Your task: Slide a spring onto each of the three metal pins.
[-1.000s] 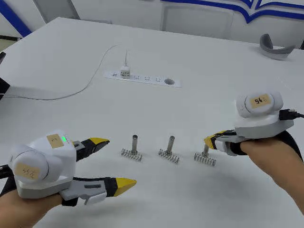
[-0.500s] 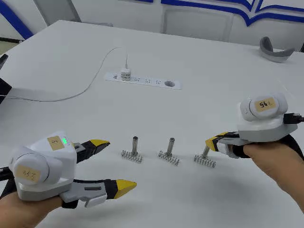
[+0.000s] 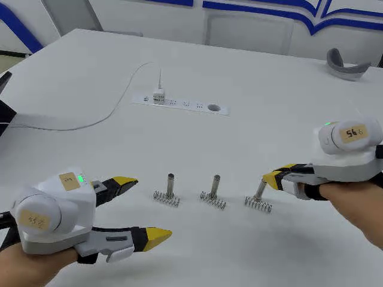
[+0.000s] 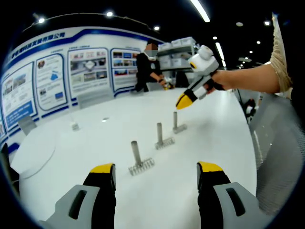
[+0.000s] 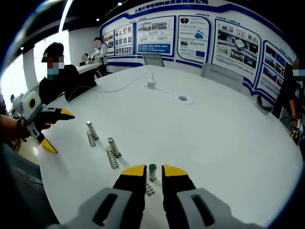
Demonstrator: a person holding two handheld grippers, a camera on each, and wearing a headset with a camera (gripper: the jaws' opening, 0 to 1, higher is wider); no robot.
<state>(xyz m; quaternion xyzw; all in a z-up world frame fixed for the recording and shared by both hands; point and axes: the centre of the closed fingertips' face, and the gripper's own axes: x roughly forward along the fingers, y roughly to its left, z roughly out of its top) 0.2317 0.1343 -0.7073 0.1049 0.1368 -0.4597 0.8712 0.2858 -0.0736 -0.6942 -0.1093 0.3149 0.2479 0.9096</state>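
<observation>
Hovering your right gripper (image 3: pixel 270 179) by the right-hand pin (image 3: pixel 261 189)
Its jaws stand a narrow gap apart, holding nothing, tips just above that pin's top. Your left gripper (image 3: pixel 145 205) is spread wide and empty, near the left pin (image 3: pixel 170 183). Three springs (image 3: pixel 166 196) lie on the table (image 3: pixel 239 137), one at each pin's foot

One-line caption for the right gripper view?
Right gripper with jaws slightly apart framing the nearest pin; springs lie beside all three pins.
</observation>
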